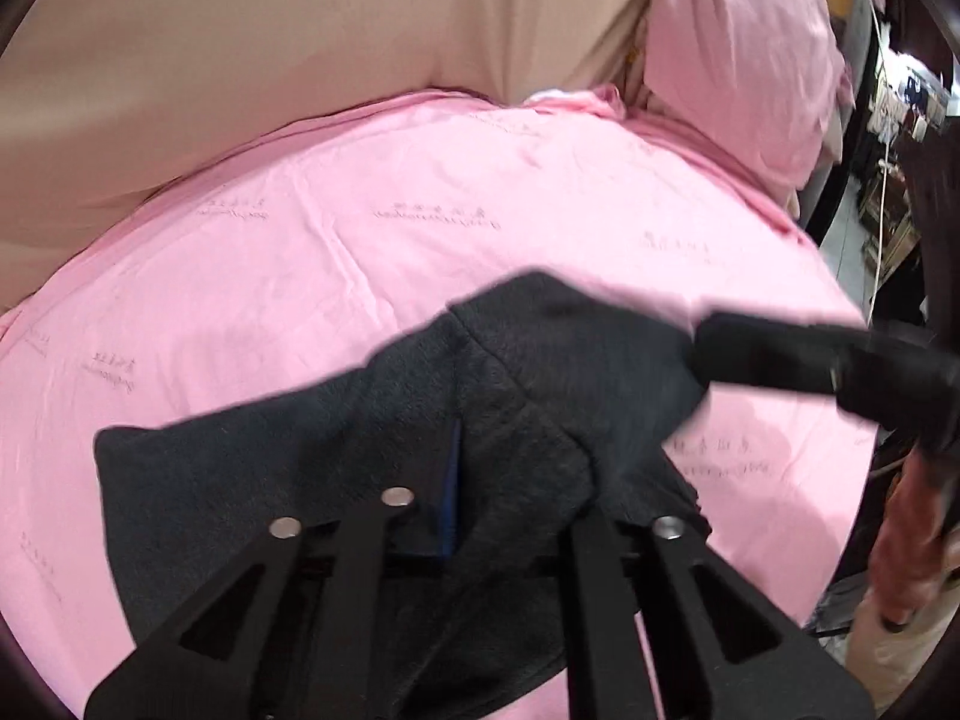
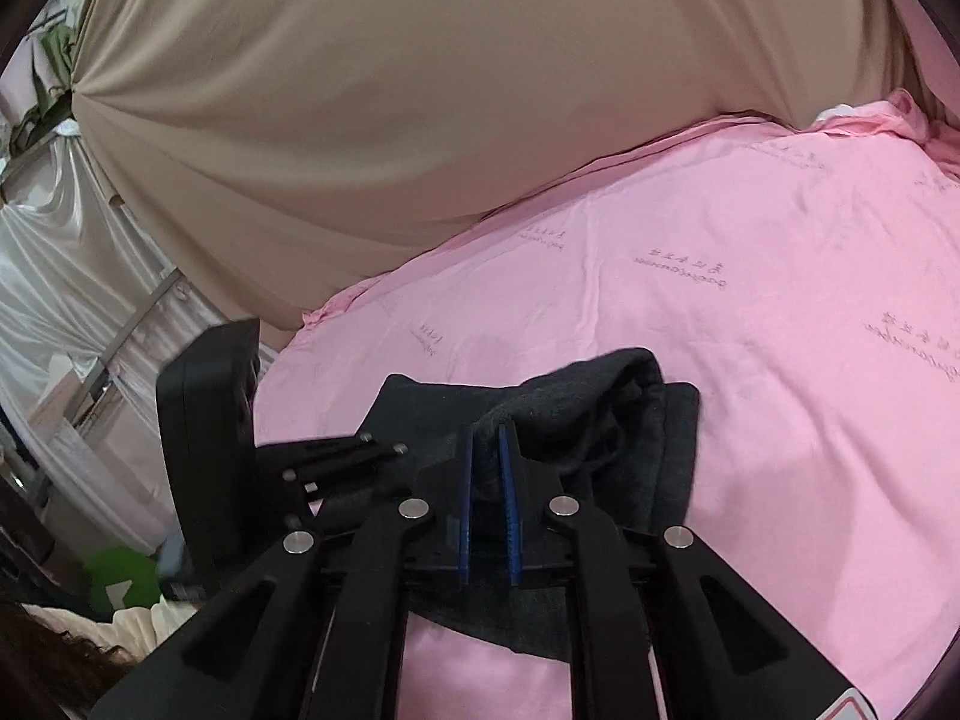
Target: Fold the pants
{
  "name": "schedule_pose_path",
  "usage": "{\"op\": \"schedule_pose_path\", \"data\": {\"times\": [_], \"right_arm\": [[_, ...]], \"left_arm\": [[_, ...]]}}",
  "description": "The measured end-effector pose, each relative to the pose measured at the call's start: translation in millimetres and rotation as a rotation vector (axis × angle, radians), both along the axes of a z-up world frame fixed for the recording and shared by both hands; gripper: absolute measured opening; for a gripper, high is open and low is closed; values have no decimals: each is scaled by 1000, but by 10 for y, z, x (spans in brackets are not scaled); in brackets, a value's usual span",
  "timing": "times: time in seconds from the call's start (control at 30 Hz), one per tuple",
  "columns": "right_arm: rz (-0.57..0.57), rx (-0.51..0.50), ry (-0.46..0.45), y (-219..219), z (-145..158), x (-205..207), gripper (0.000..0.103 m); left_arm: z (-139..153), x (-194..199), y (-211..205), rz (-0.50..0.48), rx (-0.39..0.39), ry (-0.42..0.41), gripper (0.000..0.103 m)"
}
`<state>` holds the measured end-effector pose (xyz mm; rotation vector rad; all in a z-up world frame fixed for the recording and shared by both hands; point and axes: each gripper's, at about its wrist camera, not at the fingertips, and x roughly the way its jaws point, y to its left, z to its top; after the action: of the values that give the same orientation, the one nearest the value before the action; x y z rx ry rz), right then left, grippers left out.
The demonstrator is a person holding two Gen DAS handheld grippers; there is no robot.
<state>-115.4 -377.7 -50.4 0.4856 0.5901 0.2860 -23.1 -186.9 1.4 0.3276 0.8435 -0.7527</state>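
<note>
Dark grey pants (image 1: pixel 336 480) lie bunched on a pink bed sheet (image 1: pixel 420 228); they also show in the right wrist view (image 2: pixel 600 414). My left gripper (image 1: pixel 453 480) is shut on a fold of the pants, with one blue pad visible and the cloth draped over the other finger. My right gripper (image 2: pixel 489 456) is shut on a raised edge of the pants, cloth pinched between its blue pads (image 2: pixel 509 480). The right gripper (image 1: pixel 750 354) shows in the left wrist view at the right, holding the lifted fabric. The left gripper (image 2: pixel 342 462) shows in the right wrist view at the left.
A tan fabric panel (image 2: pixel 390 90) rises behind the bed. A pink pillow (image 1: pixel 744 54) stands at the back right. White drapes (image 2: pixel 66 276) and a green object (image 2: pixel 120 582) lie off the bed's left side. The person's hand (image 1: pixel 918 516) is at the right edge.
</note>
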Motion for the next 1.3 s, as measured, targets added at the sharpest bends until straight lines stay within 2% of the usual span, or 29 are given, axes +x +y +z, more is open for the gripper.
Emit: {"op": "schedule_pose_path", "data": {"times": [0.07, 0.13, 0.23, 0.3, 0.37, 0.4, 0.47, 0.53, 0.6, 0.67, 0.7, 0.73, 0.8, 0.87, 0.93, 1.0, 1.1, 1.17, 1.2, 1.23, 1.27, 1.3], "right_arm": [[10, -57, 16, 72, -105, -49, 11], [88, -84, 43, 306, -211, 17, 11], [207, -90, 83, 701, -396, 356, 11], [224, -125, 138, 844, -556, 648, 7], [101, -265, 189, 738, -672, 849, 4], [43, -266, 201, 569, -683, 870, 0], [-3, -131, 193, 150, -738, 843, 0], [-46, -101, 206, -5, -773, 795, 0], [-94, -113, 181, -47, -686, 647, 0], [-159, -91, 145, -187, -581, 391, 1], [-207, -80, 127, -275, -525, 240, 3], [-236, -81, 119, -328, -483, 133, 10], [-263, -78, 104, -370, -390, -67, 12], [-242, -75, 79, -305, -289, -178, 12], [-162, -85, 39, -121, -164, -242, 12], [-54, -90, 16, 189, -69, -118, 12], [83, -134, 51, 535, -182, 110, 14], [12, -255, 158, 522, -447, 290, 10], [-19, -244, 203, 377, -602, 348, 0], [-14, -99, 200, 173, -706, 337, 0], [-47, -29, 205, 74, -722, 278, 0], [-104, -73, 200, 86, -631, 213, 0]], "left_arm": [[228, 69, 103, 17, -25, -40, 6], [426, 73, 155, 7, -53, -48, 6], [551, 58, 222, 2, -80, -42, 6], [566, -3, 234, 6, -84, -37, 7], [552, -39, 251, 10, -79, -38, 7], [545, -53, 269, 13, -79, -36, 7], [478, -64, 215, -7, -76, -18, 7], [315, -129, 131, -33, -56, -7, 7], [95, -224, 23, -53, -17, -4, 8], [-103, -330, -62, -83, 6, 9, 15], [-201, -382, -104, -93, 19, 14, 27], [-325, -456, -155, -106, 42, 15, 36], [-483, -587, -192, -120, 48, 21, 74], [-497, -708, -169, -140, 19, 27, 85], [-401, -868, -79, -158, -15, -2, 90], [-254, -966, 91, -131, -30, -51, 94], [-53, -994, 480, -68, -53, -96, 95], [30, -916, 807, 21, -42, -121, 95], [56, -852, 977, 84, -26, -139, 95], [65, -783, 1110, 133, -15, -148, 95], [64, -699, 1268, 191, -4, -151, 95], [52, -626, 1384, 237, 4, -145, 95]]}}
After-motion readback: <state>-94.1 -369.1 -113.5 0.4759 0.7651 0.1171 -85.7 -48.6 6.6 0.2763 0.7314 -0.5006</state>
